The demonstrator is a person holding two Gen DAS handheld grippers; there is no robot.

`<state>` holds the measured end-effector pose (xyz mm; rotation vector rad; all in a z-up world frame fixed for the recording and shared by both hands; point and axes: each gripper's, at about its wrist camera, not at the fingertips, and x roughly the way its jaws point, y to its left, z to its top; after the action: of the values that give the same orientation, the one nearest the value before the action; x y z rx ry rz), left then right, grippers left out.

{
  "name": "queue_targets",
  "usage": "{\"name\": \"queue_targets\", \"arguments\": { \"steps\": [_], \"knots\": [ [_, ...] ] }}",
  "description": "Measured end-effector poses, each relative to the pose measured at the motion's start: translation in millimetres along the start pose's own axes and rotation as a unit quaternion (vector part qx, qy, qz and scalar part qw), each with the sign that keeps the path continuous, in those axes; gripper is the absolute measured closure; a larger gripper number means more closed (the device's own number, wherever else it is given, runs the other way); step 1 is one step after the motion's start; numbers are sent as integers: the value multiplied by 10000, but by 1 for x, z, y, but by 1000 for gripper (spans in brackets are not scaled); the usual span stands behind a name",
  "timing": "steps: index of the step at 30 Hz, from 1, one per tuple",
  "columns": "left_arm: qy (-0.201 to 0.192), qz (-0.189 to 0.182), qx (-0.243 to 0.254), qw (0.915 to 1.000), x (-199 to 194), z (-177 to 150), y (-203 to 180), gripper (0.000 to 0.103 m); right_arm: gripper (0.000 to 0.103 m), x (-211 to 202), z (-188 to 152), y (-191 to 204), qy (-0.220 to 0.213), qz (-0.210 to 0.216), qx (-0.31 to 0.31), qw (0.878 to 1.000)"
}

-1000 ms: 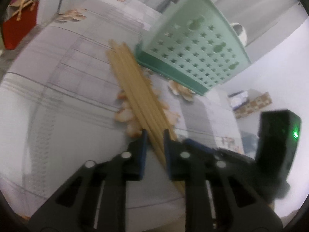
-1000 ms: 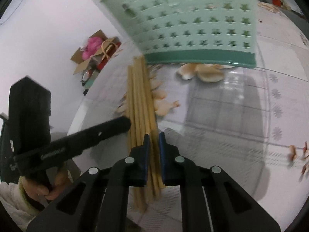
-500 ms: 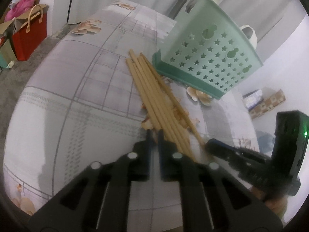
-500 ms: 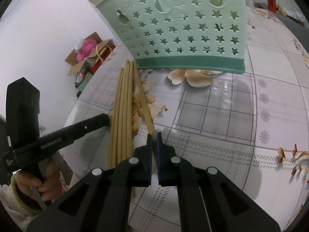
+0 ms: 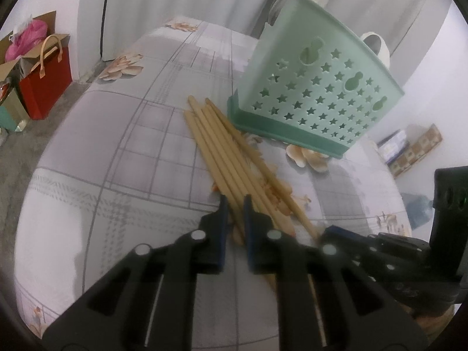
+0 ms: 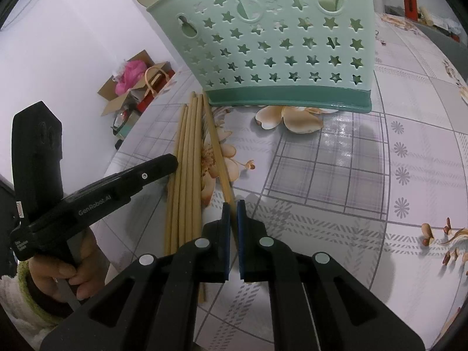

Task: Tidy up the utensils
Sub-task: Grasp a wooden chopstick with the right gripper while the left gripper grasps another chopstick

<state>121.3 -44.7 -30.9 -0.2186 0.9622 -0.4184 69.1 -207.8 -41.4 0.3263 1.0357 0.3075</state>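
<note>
Chopsticks (image 5: 222,152) lie in a loose bundle on the tablecloth (image 5: 122,152), their far tips just beside the dark green base of the mint basket (image 5: 316,93). From the left wrist camera we see the bundle fanning slightly toward us, most sticks tight together and one stick (image 5: 263,163) angled off to the right. Our left gripper (image 5: 233,204) has its jaws nearly together on the near part of one stick at the left of the bundle, the blue pads pressing either side of it. In this view our right gripper (image 5: 336,234) reaches in from the lower right, its tip at the end of the stray stick.

The right wrist camera shows what the left one hides: the angled stick (image 6: 218,152) runs straight into our right gripper (image 6: 233,204), whose jaws are almost fully closed on it. The other sticks (image 6: 187,169) lie parallel beside it. Here our left gripper (image 6: 163,163) comes in from the left, held by a hand (image 6: 67,275) in a pale sleeve with a green cuff, and its tip touches the bundle's side.

The basket stands upright with star and gourd cut-outs in its wall. Cream shapes rise above its rim in both views; we cannot tell what they are.

To the right of the sticks the cloth lies open and flat. On the left side the table edge falls away close to the bundle, with a red bag (image 5: 46,84) and a cardboard box (image 6: 128,93) on the floor beyond.
</note>
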Motion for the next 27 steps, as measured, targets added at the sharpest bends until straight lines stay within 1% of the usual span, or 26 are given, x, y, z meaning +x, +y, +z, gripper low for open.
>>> {"name": "queue_targets", "arguments": {
  "steps": [9,14,20,21,24,26,27],
  "knots": [
    [-60,88,84,9999,-6,-3,9,97,98,0,1,-1,10,-1,-141,9999],
    [44,219,54,9997,-18,-8,19,98,98,-12,-5,-10,158,-65,-230,9996],
    [174,103,-182,9996,-27,-9,32,97,98,-29,-8,-27,412,-308,-257,9983],
    [184,99,-193,9996,-26,-7,33,96,97,-31,-6,-28,392,-382,-310,9980],
    [179,137,-201,9995,-24,-1,34,88,95,-29,4,-23,376,-425,-462,9973],
    [154,235,-146,9995,-20,6,34,86,85,-23,14,-13,292,-406,-668,9965],
    [154,296,-125,9994,-18,9,34,86,84,-18,22,-7,231,-407,-797,9957]
  ]
}}
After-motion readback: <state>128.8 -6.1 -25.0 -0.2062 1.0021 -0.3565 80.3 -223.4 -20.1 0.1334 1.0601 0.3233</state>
